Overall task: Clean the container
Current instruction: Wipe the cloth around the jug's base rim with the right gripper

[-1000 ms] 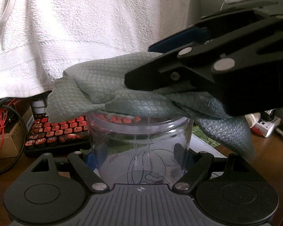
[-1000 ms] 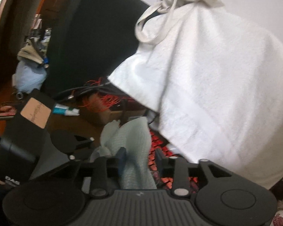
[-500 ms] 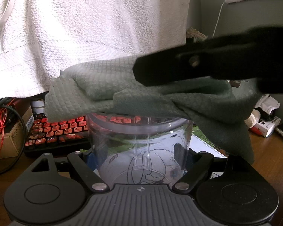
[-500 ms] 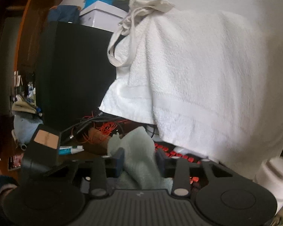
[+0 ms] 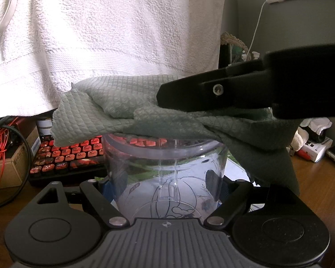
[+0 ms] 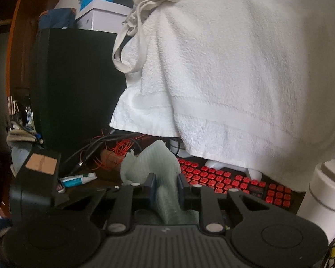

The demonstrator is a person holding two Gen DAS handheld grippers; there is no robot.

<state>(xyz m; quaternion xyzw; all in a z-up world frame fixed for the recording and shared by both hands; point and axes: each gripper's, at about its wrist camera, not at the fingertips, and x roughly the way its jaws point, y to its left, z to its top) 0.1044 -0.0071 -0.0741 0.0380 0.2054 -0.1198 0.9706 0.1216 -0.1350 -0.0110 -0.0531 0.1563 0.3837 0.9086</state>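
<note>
Container: clear plastic container, upright, held between the fingers of the left tongs close in front of the left wrist camera, above the wooden surface; printed line drawings show on its wall.
Left tongs: spread wide, one finger against each side of the container, pinching it.
Cloth: grey waffle-textured cloth draped over the container's open rim, one end hanging down past the rim on the picture's right side.
Right tongs: seen from the right wrist camera, the right tongs have just been closing and their jaws now pinch a bunched fold of the cloth; in the left wrist view they reach in from the right, just above the container's mouth.
Behind: a black keyboard with red-lit keys lies on the surface beyond the container; a white towel hangs over something tall behind it.
Left edge: orange wire coiled over a cardboard box.
</note>
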